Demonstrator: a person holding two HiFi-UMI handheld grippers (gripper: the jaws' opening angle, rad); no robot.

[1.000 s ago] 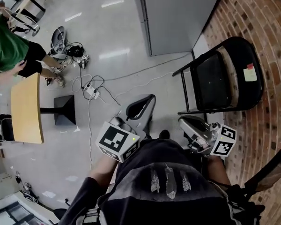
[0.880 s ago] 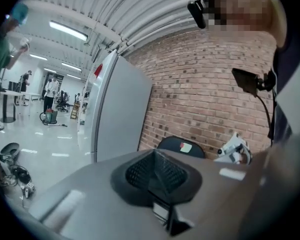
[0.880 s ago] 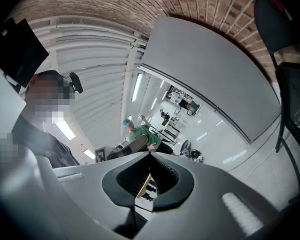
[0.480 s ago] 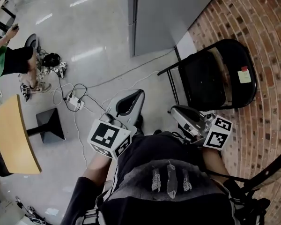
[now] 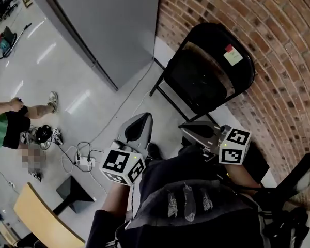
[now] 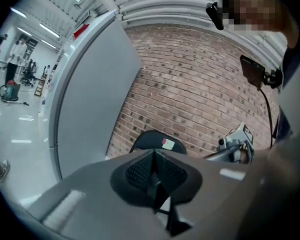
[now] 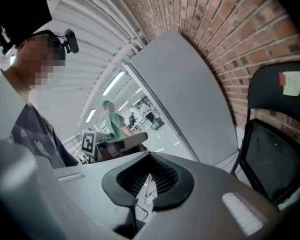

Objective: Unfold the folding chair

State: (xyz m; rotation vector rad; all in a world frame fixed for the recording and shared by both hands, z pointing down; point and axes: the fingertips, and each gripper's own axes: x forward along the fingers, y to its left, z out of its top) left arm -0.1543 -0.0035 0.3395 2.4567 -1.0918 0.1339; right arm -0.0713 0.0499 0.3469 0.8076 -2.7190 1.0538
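The black folding chair [image 5: 206, 71] leans at the brick wall, its seat close against the backrest, with a pale sticker [image 5: 231, 56] near the top. My left gripper [image 5: 138, 120] is shut and empty, held over the floor short of the chair's legs. My right gripper [image 5: 199, 129] is also shut and empty, just below the chair's lower frame and apart from it. In the left gripper view the shut jaws [image 6: 154, 171] point at the chair's top [image 6: 157, 140]. In the right gripper view the chair [image 7: 275, 149] stands to the right of the shut jaws [image 7: 149, 181].
A tall grey partition [image 5: 108, 30] stands left of the chair. The brick wall [image 5: 279, 45] runs along the right. Cables and a power strip [image 5: 82, 161] lie on the floor, next to a wooden table [image 5: 41, 218]. A person in green [image 5: 10, 123] is at the far left.
The view has swung toward the brick wall, so the chair is now straight ahead and higher in the picture. Both grippers moved with it toward the chair and stayed shut.
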